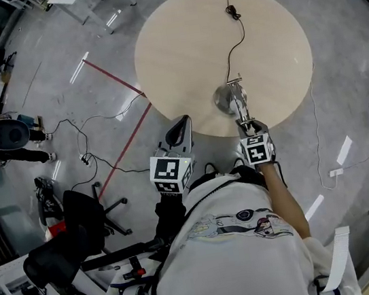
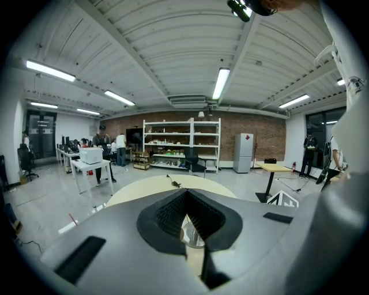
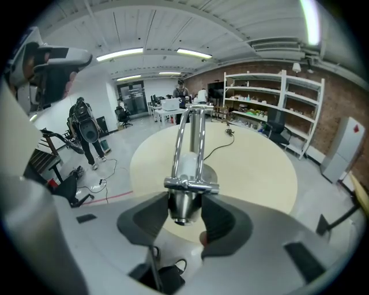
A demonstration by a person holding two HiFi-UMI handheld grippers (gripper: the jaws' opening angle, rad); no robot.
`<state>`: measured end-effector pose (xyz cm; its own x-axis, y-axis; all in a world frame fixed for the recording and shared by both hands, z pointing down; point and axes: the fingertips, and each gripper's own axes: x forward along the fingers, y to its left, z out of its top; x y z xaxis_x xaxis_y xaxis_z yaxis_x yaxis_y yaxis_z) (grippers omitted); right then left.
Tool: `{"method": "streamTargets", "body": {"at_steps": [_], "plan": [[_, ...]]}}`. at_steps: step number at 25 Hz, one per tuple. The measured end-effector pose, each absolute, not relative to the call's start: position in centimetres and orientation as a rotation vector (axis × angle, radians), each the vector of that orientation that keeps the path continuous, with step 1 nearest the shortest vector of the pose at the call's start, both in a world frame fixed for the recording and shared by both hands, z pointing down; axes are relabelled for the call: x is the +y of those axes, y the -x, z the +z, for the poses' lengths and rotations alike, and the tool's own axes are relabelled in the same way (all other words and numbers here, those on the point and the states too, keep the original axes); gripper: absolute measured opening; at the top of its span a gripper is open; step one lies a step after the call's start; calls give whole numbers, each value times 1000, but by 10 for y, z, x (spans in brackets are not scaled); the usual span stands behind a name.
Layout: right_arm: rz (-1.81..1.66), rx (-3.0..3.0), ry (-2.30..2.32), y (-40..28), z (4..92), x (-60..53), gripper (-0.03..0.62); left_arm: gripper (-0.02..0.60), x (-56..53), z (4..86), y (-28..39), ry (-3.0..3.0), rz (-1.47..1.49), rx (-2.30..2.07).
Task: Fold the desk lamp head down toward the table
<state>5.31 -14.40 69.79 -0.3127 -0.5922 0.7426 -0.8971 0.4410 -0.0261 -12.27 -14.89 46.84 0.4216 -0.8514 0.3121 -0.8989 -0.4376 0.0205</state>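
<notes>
The desk lamp [image 1: 235, 101] sits near the close edge of the round tabletop [image 1: 182, 40]. The right tongs [image 3: 184, 210] pinch its chrome head [image 3: 183, 199] just under the crossbar [image 3: 191, 185], and the pads look to touch both sides. The left tongs [image 2: 187, 216] are pressed together with nothing in them, hanging just off the tabletop. Best bet imo: the person keeps a firm squeeze, swings the head down slowly in an arc, and maybe pins the base [image 1: 220, 99] with the left tongs so the lamp doesn't tip.
</notes>
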Motion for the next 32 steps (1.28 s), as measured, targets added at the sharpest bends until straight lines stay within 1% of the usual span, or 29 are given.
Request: {"method": "streamTargets", "body": {"at_steps": [11,16,20,26,27,28,30,32], "plan": [[603,-2036,-1218,-51,708,-150,184,3,-148,470,120,-2485,374,-1551],[590,-2074,-1158,-59,695,-140,185,3,-150,466,118,-2493,358,-1560],[570,-2130,-1225,-79,661,-135,184,3,-155,462,118,-2495,338,-1570],[413,-2259,-1401,-94,569,-155,184,3,-162,447,106,-2534,298,-1551],[372,-2277,-1427,-96,554,-159,161,3,-164,444,102,-2545,290,-1546],[330,-2293,-1460,-99,537,-164,117,3,-166,441,98,-2558,282,-1540],[249,-2319,-1538,-104,504,-171,71,3,-172,434,90,-2586,264,-1529],[182,-2340,-1612,-109,476,-173,8,3,-175,426,86,-2612,242,-1525]]}}
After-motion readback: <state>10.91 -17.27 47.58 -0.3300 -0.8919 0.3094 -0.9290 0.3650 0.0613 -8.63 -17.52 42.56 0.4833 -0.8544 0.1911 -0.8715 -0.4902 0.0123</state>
